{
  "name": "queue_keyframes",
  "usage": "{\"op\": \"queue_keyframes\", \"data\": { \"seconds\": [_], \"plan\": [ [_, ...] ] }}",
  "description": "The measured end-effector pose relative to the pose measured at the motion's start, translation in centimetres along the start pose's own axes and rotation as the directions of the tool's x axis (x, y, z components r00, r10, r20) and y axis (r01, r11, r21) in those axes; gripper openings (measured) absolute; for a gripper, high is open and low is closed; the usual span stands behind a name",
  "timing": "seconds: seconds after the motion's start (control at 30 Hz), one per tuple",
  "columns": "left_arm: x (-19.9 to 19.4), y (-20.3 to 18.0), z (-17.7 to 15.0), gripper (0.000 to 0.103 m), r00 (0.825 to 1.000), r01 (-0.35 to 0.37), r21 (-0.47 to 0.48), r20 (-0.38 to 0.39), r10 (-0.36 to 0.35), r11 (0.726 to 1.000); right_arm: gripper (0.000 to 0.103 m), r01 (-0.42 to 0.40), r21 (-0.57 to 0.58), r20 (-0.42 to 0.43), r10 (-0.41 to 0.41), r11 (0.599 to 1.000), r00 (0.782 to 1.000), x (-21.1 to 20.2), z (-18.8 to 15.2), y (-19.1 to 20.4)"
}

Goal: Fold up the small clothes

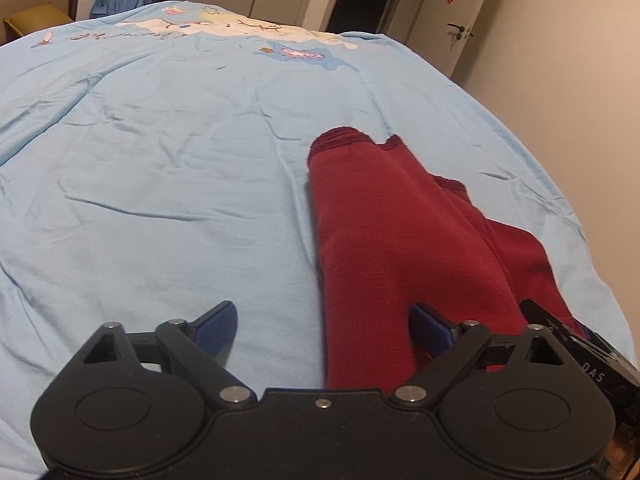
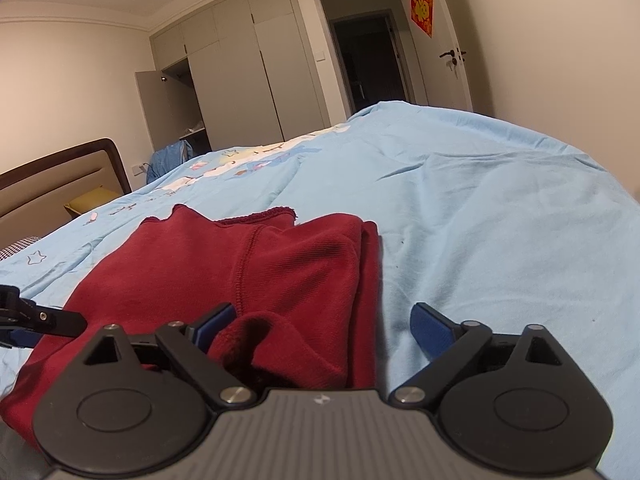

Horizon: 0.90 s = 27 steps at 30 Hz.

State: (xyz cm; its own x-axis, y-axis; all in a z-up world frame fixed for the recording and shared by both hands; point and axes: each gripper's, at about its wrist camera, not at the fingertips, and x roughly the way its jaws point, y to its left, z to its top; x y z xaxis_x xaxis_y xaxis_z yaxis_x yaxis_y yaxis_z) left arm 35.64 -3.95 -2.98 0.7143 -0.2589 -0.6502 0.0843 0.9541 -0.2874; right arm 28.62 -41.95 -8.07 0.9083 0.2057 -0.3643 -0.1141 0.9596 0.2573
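Both grippers agape over garment (image 1: 380,240)

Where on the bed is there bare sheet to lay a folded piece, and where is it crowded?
Free: the wide blue sheet left of the red garment, up to the cartoon print; also the stretch on the garment's other side toward the door. Crowded: the near edge, where the left hand-held gripper and right hand-held gripper sit open over the garment.

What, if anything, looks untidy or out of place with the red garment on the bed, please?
The garment is only loosely folded: its layers are offset, so hems stick out unevenly at the far end and a rolled edge bunches up by the right gripper. The wardrobe door behind stands open. Nothing looks damaged.
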Motion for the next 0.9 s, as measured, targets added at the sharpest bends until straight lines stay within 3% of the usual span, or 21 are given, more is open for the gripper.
{"op": "queue_keyframes", "data": {
  "seconds": [0.1, 0.2, 0.33, 0.43, 0.57, 0.73, 0.9],
  "plan": [
    [-0.1, -0.6, 0.1, 0.076, 0.999, 0.036, 0.014, -0.004, -0.036, 0.999, 0.085, -0.018, -0.015, 0.005, 0.018, 1.000, 1.000, -0.2, -0.1, 0.3],
    [0.1, -1.1, 0.3, 0.054, 0.995, 0.093, 0.003, -0.021, -0.093, 0.996, 0.080, -0.032, -0.013, 0.001, 0.032, 0.999, 0.999, -0.2, 0.0, 0.3],
    [0.1, -1.7, 0.3, 0.043, 0.996, 0.087, 0.000, -0.023, -0.087, 0.996, 0.059, -0.079, 0.028, -0.025, 0.080, 0.996, 0.996, -0.4, 0.3, 0.1],
    [-0.7, -2.3, 0.3, 0.033, 0.998, 0.069, 0.033, -0.002, -0.069, 0.997, 0.044, -0.068, -0.001, -0.024, 0.068, 0.998, 0.997, -0.9, 0.5, 1.0],
    [-2.3, -3.3, 0.4, 0.028, 0.997, 0.054, 0.105, 0.053, -0.060, 0.993, 0.031, -0.021, -0.068, 0.009, 0.021, 0.997, 1.000, -1.9, 0.6, 2.8],
    [-4.5, -4.1, 0.8, 0.026, 0.990, 0.040, 0.196, 0.126, -0.066, 0.980, 0.027, -0.004, -0.101, 0.060, 0.010, 0.995, 0.998, -3.1, 1.3, 4.6],
    [-6.3, -4.2, 1.7, 0.026, 0.977, -0.039, 0.278, 0.213, -0.022, 0.960, 0.027, -0.037, -0.129, 0.112, 0.051, 0.991, 0.992, -3.3, 2.8, 7.1]
  ]
}}
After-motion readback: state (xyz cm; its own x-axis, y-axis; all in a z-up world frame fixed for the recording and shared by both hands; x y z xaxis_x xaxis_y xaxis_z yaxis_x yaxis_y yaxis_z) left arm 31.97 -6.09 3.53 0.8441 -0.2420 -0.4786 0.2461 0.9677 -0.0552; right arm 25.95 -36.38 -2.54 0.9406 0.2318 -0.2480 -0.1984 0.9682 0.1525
